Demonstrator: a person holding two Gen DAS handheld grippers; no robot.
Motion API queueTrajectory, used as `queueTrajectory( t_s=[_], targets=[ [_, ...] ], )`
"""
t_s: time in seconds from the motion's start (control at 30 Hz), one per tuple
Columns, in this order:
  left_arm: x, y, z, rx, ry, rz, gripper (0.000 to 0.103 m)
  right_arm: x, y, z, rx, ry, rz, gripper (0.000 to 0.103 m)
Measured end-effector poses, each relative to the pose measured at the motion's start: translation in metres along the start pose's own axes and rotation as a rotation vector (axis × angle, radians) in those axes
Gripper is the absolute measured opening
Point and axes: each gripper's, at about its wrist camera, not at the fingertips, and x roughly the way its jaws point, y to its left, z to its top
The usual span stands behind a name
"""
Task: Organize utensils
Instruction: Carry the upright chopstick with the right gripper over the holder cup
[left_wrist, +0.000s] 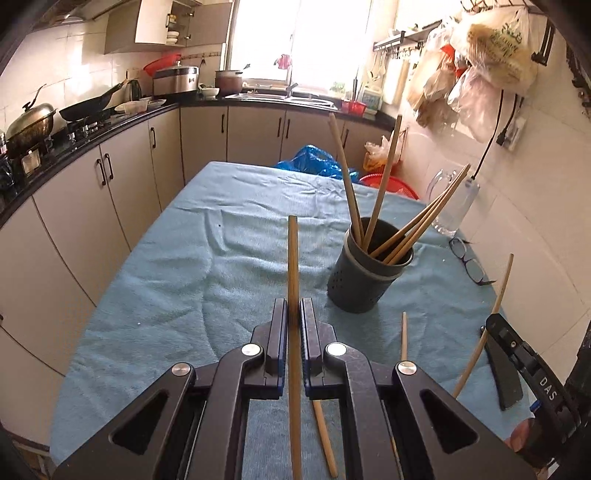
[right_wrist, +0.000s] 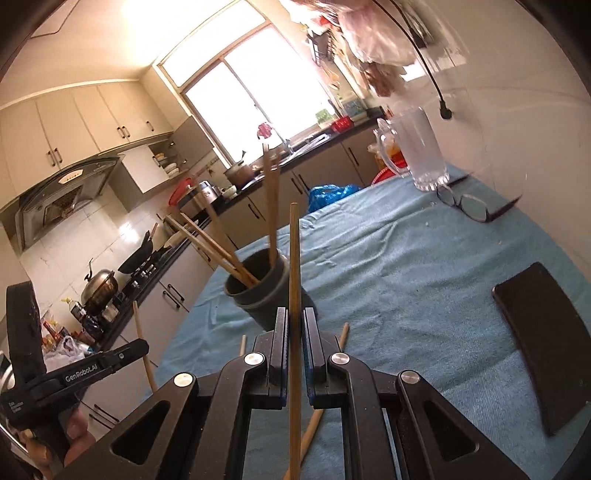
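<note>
A dark grey perforated holder (left_wrist: 365, 273) (right_wrist: 266, 291) stands on the blue cloth with several wooden chopsticks leaning in it. My left gripper (left_wrist: 293, 306) is shut on one chopstick (left_wrist: 293, 258), held upright above the cloth, left of and nearer than the holder. My right gripper (right_wrist: 294, 314) is shut on another chopstick (right_wrist: 294, 251), upright just in front of the holder. Each gripper shows in the other's view: the right gripper (left_wrist: 493, 328) at the right edge, the left gripper (right_wrist: 142, 347) at the lower left. Loose chopsticks (left_wrist: 325, 439) (right_wrist: 310, 435) lie on the cloth below the grippers.
The blue cloth (left_wrist: 221, 258) covers a table beside a tiled wall. Spectacles (left_wrist: 469, 262) (right_wrist: 465, 205), a glass jug (left_wrist: 454, 199) (right_wrist: 421, 155) and a flat black object (right_wrist: 546, 343) lie along the wall side. Kitchen cabinets and a stove run along the other side.
</note>
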Motion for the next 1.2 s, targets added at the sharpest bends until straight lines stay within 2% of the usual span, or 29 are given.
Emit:
queueTrajectory(
  t_s=[0.33, 0.73, 1.2],
  targets=[
    [-0.020, 0.019, 0.004, -0.039, -0.039, -0.027, 0.006, -0.018, 0.026, -0.002, -0.047, -0.016, 0.007, 0.008],
    [-0.029, 0.032, 0.004, -0.064, -0.044, -0.052, 0.006, -0.032, 0.047, 0.001, -0.084, -0.044, 0.019, 0.008],
    [-0.044, 0.029, 0.005, -0.058, -0.067, -0.083, 0.006, -0.035, 0.045, 0.003, -0.083, -0.055, 0.034, 0.008]
  ],
)
